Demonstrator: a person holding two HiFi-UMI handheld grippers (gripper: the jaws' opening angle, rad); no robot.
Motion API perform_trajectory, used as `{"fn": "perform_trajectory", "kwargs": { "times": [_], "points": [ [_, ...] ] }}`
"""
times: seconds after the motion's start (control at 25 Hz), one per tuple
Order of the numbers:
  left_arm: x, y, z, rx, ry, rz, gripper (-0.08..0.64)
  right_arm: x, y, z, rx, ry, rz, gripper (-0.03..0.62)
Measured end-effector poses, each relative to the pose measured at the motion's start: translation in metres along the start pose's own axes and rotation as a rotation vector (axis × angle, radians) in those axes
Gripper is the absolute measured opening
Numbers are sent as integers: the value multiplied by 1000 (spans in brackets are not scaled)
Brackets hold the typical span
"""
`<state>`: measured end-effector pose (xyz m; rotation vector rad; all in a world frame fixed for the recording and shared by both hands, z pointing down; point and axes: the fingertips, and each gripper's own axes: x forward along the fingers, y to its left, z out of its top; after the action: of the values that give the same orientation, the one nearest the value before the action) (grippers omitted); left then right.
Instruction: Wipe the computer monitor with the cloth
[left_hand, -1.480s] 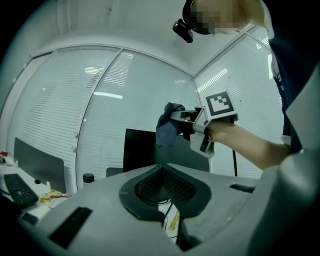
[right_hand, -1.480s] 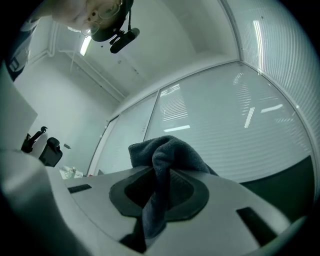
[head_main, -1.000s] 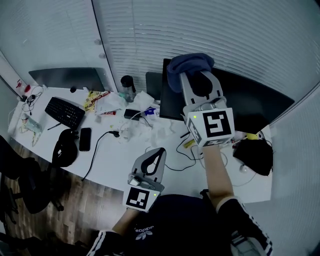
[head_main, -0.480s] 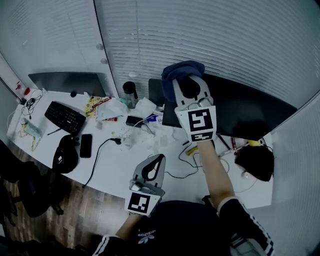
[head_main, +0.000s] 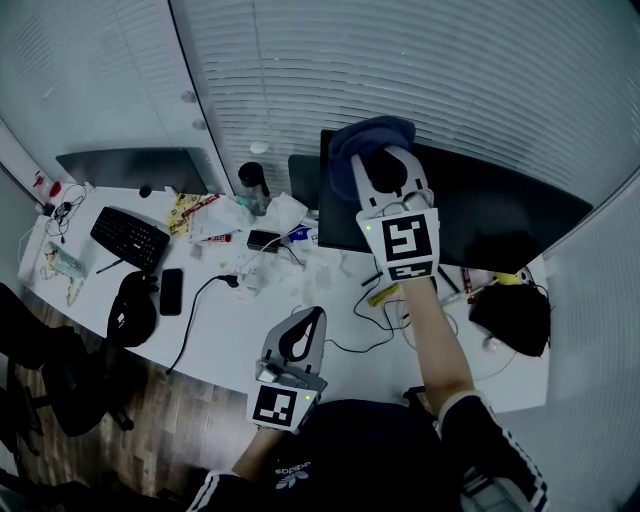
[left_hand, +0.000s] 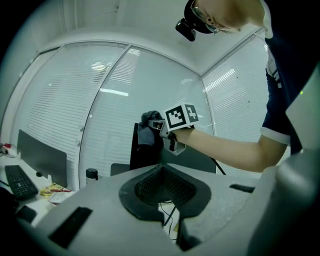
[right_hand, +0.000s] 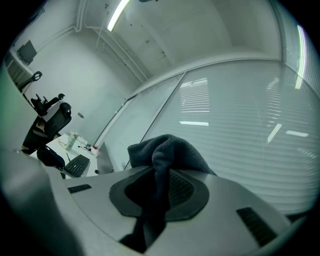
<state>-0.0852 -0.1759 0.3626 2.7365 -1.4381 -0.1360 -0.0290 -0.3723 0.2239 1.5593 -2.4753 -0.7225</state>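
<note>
A dark blue cloth (head_main: 366, 136) is bunched at the top left corner of the black monitor (head_main: 500, 215). My right gripper (head_main: 384, 152) is shut on it, held up against that corner. In the right gripper view the cloth (right_hand: 167, 150) hangs down between the jaws of the right gripper (right_hand: 155, 202). My left gripper (head_main: 319, 313) hovers low over the desk's near edge, shut and holding nothing. In the left gripper view, beyond the closed jaws of the left gripper (left_hand: 162, 212), I see the cloth (left_hand: 146, 126) on the monitor's edge (left_hand: 142, 155).
The white desk (head_main: 230, 330) carries a keyboard (head_main: 130, 233), a phone (head_main: 170, 290), a black case (head_main: 130, 308), crumpled papers (head_main: 235, 215), a dark bottle (head_main: 252, 185), loose cables (head_main: 200, 300) and a black pouch (head_main: 512, 312). A second monitor (head_main: 135, 165) stands at the left. Blinds are behind.
My right gripper and the cloth have stayed at the monitor's top left corner, shifting only slightly sideways. The left gripper has hardly moved.
</note>
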Motion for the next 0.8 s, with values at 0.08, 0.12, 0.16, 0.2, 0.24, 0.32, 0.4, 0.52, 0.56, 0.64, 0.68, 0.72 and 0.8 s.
{"fn": "perform_trajectory", "kwargs": {
  "times": [0.08, 0.12, 0.16, 0.2, 0.24, 0.32, 0.4, 0.52, 0.56, 0.64, 0.68, 0.72, 0.8],
  "points": [
    [0, -8, 1, 6, 5, 0, 4, -8, -8, -3, 2, 3, -4, 48],
    [1, -12, 1, 10, 6, 1, 5, -11, -12, -5, 0, 5, -7, 48],
    [2, -17, 2, 13, 6, 1, 5, -16, -16, -6, -1, 7, -9, 48],
    [3, -22, 3, 14, 6, 2, 5, -20, -21, -8, 0, 9, -12, 48],
    [5, -28, 4, 14, 6, 1, 3, -24, -27, -10, 2, 11, -15, 48],
    [9, -40, 5, 12, 8, -5, 4, -32, -39, -14, 7, 14, -22, 48],
    [14, -53, 6, 15, 10, -17, 5, -40, -50, -17, 8, 17, -28, 48],
    [21, -73, 5, 15, 15, -32, 5, -54, -68, -22, 6, 21, -41, 48],
    [23, -79, 5, 14, 15, -35, 5, -59, -74, -24, 6, 23, -47, 48],
    [28, -91, 5, 13, 13, -41, 4, -69, -87, -28, 3, 28, -56, 48],
    [31, -97, 5, 12, 14, -45, 4, -74, -94, -30, 1, 31, -61, 48],
    [33, -103, 4, 12, 15, -49, 4, -79, -100, -33, -2, 34, -67, 48],
    [37, -114, 3, 13, 17, -57, 4, -89, -114, -37, -6, 40, -80, 48]
  ]
}}
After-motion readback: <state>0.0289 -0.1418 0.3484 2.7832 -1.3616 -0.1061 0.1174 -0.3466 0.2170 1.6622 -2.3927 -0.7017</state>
